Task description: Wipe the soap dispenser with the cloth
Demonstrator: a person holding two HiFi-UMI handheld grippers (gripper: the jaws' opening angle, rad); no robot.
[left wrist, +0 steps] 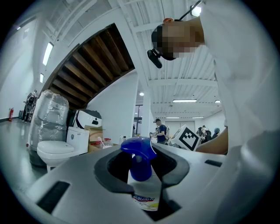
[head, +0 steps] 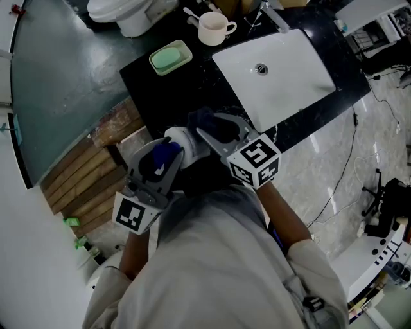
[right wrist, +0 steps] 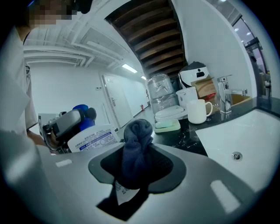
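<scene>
My left gripper (head: 159, 166) is shut on the soap dispenser (head: 183, 144), a white bottle with a blue pump head, and holds it in front of the person's body, off the counter. In the left gripper view the dispenser (left wrist: 141, 168) stands upright between the jaws. My right gripper (head: 215, 132) is shut on a bunched dark blue cloth (head: 204, 121), right beside the bottle. In the right gripper view the cloth (right wrist: 136, 151) sticks up between the jaws, with its white label hanging below. The dispenser (right wrist: 92, 138) lies just to the left of it; whether they touch I cannot tell.
A black counter (head: 167, 96) carries a white sink basin (head: 286, 71), a faucet (head: 275, 16), a white mug (head: 214, 29) and a green soap dish (head: 170, 56). A white toilet (head: 125, 14) stands beyond. Wooden slats (head: 83, 177) lie at the left.
</scene>
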